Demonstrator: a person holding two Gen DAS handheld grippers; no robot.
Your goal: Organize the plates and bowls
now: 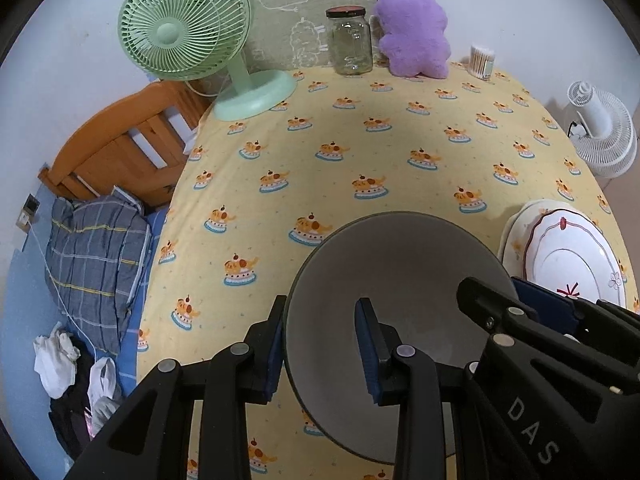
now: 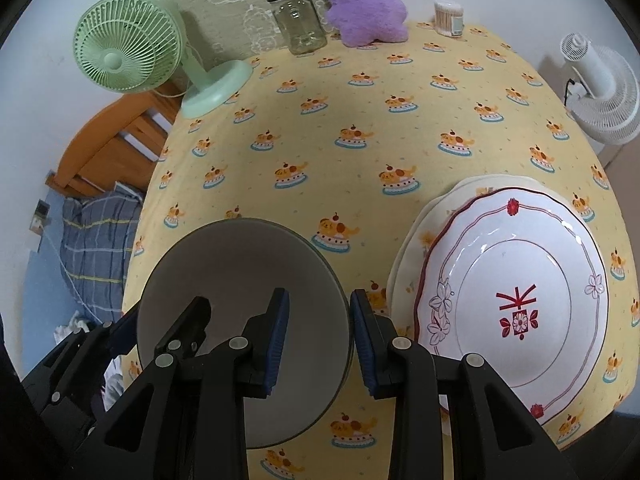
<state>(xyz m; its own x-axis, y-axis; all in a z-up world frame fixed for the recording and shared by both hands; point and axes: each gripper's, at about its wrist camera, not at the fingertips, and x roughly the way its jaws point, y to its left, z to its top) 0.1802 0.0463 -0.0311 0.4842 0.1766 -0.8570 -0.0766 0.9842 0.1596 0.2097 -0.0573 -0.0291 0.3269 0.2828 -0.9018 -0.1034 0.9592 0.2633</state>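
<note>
A grey bowl sits on the yellow patterned tablecloth. My left gripper is open and straddles the bowl's left rim, one finger outside and one inside. My right gripper is open and straddles the bowl's right rim. To the right lies a white plate with red trim stacked on a cream plate. The stack also shows in the left wrist view. The right gripper's body shows in the left wrist view over the bowl's right side.
A green desk fan, a glass jar, a purple plush toy and a tub of cotton swabs stand along the table's far edge. A white fan stands off the table's right. A wooden bed with bedding is on the left.
</note>
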